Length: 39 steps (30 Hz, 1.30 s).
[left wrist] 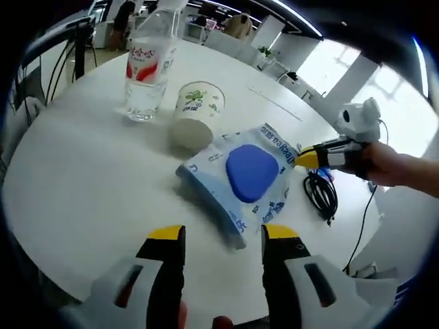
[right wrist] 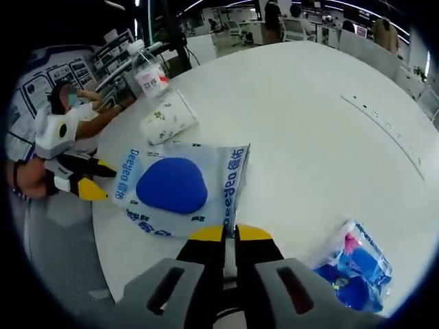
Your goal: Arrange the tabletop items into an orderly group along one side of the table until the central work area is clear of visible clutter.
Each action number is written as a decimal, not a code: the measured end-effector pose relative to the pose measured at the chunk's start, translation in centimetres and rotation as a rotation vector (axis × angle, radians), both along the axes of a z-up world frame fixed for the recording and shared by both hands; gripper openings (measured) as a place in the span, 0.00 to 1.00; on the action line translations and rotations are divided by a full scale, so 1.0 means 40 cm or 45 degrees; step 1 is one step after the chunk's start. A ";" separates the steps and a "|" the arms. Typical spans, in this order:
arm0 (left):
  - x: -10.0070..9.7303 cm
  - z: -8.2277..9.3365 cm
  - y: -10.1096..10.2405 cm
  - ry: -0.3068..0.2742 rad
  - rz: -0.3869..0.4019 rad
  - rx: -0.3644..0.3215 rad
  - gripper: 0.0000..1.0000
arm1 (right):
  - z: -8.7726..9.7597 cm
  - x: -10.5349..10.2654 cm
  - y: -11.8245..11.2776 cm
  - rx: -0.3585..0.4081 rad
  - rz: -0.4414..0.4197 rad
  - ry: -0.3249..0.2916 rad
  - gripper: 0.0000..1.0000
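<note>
Open-plan office behind, round white worktop [left wrist: 82, 178] up front — the wet-wipes pack [right wrist: 180, 187] lies flat beside the paper cup [left wrist: 197, 113] and water bottle [left wrist: 147, 65]. Right claw [right wrist: 229, 234] is pinched on the pack's near edge; left claw [left wrist: 223, 236] hangs spread just short of it — the pack's long axis running crosswise.

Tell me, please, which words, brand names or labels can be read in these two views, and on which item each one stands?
"Deeyeo": printed in blue on the wet wipes pack.
Chinese characters on the pack's edge: too small to read.
Red label on the water bottle: white characters, blurred, unreadable.
Green print on the paper cup: unreadable.
Blue and pink packet: no legible text.
</note>
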<state>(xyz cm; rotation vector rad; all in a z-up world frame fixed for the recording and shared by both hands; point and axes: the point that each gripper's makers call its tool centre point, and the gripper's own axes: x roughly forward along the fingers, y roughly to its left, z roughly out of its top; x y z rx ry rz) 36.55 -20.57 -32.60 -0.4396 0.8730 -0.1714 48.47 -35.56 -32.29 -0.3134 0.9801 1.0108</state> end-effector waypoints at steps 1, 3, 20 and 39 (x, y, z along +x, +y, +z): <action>0.003 -0.005 -0.002 0.003 0.001 -0.005 0.42 | 0.004 -0.009 -0.002 0.006 -0.013 0.004 0.01; 0.004 -0.008 -0.004 0.008 0.000 -0.005 0.40 | 0.010 -0.022 -0.005 0.015 -0.037 0.009 0.01; 0.011 -0.015 -0.008 0.054 -0.019 0.030 0.00 | 0.066 -0.118 -0.037 0.124 -0.209 0.015 0.00; 0.049 0.045 -0.061 -0.022 -0.162 0.054 0.00 | 0.105 -0.167 -0.116 0.214 -0.386 -0.043 0.00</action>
